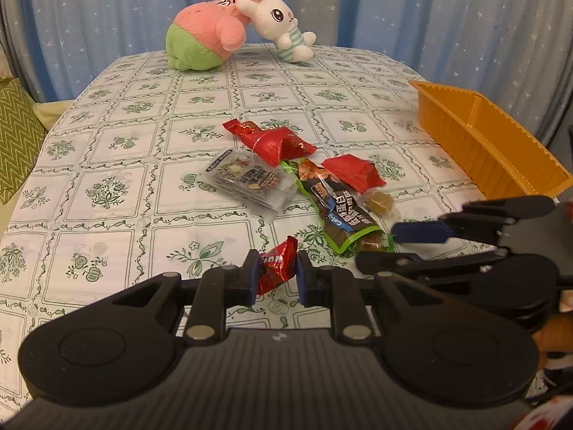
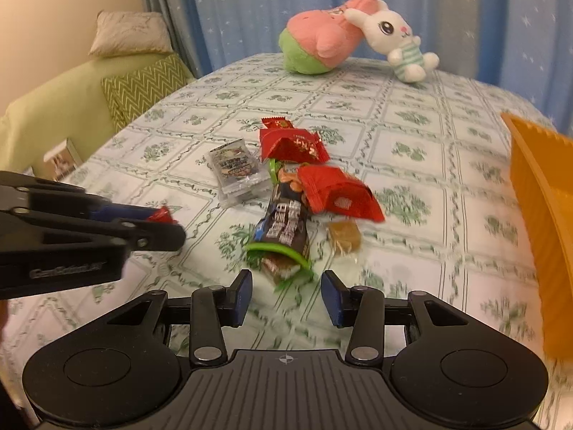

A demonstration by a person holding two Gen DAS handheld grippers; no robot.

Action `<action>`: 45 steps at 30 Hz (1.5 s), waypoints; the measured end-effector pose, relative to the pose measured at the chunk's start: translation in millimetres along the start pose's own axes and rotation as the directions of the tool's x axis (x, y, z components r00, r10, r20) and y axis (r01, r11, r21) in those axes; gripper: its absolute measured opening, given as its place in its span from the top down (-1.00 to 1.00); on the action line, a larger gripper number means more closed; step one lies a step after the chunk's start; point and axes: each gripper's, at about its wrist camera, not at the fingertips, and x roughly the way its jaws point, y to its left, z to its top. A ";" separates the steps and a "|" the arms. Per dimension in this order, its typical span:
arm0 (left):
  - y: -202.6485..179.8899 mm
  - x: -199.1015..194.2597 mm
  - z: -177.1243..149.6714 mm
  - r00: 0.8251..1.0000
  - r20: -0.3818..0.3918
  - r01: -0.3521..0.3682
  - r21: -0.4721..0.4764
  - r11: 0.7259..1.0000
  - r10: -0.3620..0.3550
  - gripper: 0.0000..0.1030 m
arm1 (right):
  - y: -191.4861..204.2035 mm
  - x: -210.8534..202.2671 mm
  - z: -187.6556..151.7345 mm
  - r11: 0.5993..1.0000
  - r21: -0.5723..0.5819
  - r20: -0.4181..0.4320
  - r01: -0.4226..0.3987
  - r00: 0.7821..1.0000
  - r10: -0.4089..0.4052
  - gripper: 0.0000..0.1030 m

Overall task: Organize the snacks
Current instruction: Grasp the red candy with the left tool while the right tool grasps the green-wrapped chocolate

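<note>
Pinching a small red snack packet [image 1: 275, 268], the left gripper [image 1: 274, 279] has its blue pads pressed on both sides of the wrapper; white print on the wrapper is too small to read. Packet sits off the tablecloth [image 1: 107, 165], at the near edge of the scene.

Right gripper [image 2: 286, 294] is part open, nothing betw. its pads; it hangs just near of a dark bar w/ green trim [image 2: 286, 229]. Bar carries white Chinese characters, not legible at this res. In the left wrist view the letters "Cal" show on its blue band.

Rest of snack pile, centre of cloth: two red packets [image 2: 293, 143] [image 2: 336, 193], gold print on the far one, unreadable; a clear packet w/ dark label [image 2: 238, 170] to the left; a small brown candy in clear wrap [image 2: 344, 237] right of the bar.

Orange bin [image 1: 490, 143] stands at the right edge, well apart from the pile.

Far end: pink-green plush [image 2: 315, 43] w/ white rabbit plush [image 2: 397, 41] leaning on it. Blue star curtain [image 2: 250, 7] behind. Left gripper's body reads "GenRobot.AI", blurred.
</note>
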 end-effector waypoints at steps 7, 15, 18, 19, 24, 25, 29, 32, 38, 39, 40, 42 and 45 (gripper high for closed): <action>-5.6 -4.1 -4.2 1.000 -0.010 0.014 -0.012 1.000 -0.014 0.64 | 5.5 10.0 6.2 0.998 -0.061 -0.002 0.017 1.000 -0.017 0.50; -24.8 -12.5 -11.2 0.999 -0.024 0.033 -0.009 0.999 -0.033 0.64 | 5.2 -13.5 -11.9 0.999 -0.028 -0.021 0.033 0.999 -0.034 0.54; -31.7 -15.5 -13.0 0.999 -0.026 0.041 -0.005 0.999 -0.041 0.64 | 5.4 -22.8 -18.9 0.999 -0.001 -0.028 0.034 0.999 -0.034 0.54; -32.9 -16.4 -13.7 0.999 -0.027 0.042 -0.007 0.999 -0.042 0.64 | 5.2 -25.4 -20.8 0.999 0.011 -0.029 0.031 0.999 -0.031 0.53; -35.9 -20.7 -15.5 0.999 -0.031 0.042 -0.016 0.999 -0.042 0.64 | 5.4 -33.1 -26.8 0.998 0.044 -0.027 0.051 0.998 -0.050 0.48; -36.1 -21.4 -15.8 0.999 -0.032 0.042 -0.017 0.999 -0.043 0.64 | 6.4 -33.9 -27.5 0.997 0.045 -0.027 0.056 0.998 -0.055 0.43; -37.4 -21.9 -16.0 0.998 -0.035 0.044 -0.017 0.999 -0.045 0.64 | 8.1 -37.7 -32.2 0.997 0.045 -0.020 0.064 0.998 -0.064 0.40; -39.2 -22.6 -16.2 0.998 -0.036 0.047 -0.015 0.999 -0.047 0.64 | 9.8 -40.8 -34.6 0.997 0.029 -0.031 0.070 0.997 -0.069 0.45; -44.8 -26.3 -18.3 0.998 -0.036 0.057 -0.012 0.998 -0.057 0.64 | 5.3 -56.2 -45.3 0.997 0.018 -0.064 0.079 0.995 -0.078 0.71; -45.2 -26.4 -18.9 0.998 -0.037 0.058 -0.012 0.998 -0.059 0.64 | 5.2 -59.9 -48.0 0.997 0.013 -0.072 0.080 0.994 -0.079 0.71; -45.6 -26.4 -19.5 0.997 -0.039 0.059 -0.014 0.998 -0.060 0.64 | 5.5 -63.0 -50.5 0.996 0.006 -0.076 0.086 0.993 -0.085 0.70; -46.3 -26.4 -20.5 0.997 -0.041 0.061 -0.018 0.998 -0.062 0.64 | 6.3 -67.3 -54.6 0.995 -0.006 -0.077 0.103 0.992 -0.103 0.61; -46.9 -26.6 -20.5 0.997 -0.043 0.061 -0.021 0.998 -0.062 0.64 | 6.9 -70.7 -57.3 0.992 -0.040 -0.048 0.120 0.991 -0.122 0.12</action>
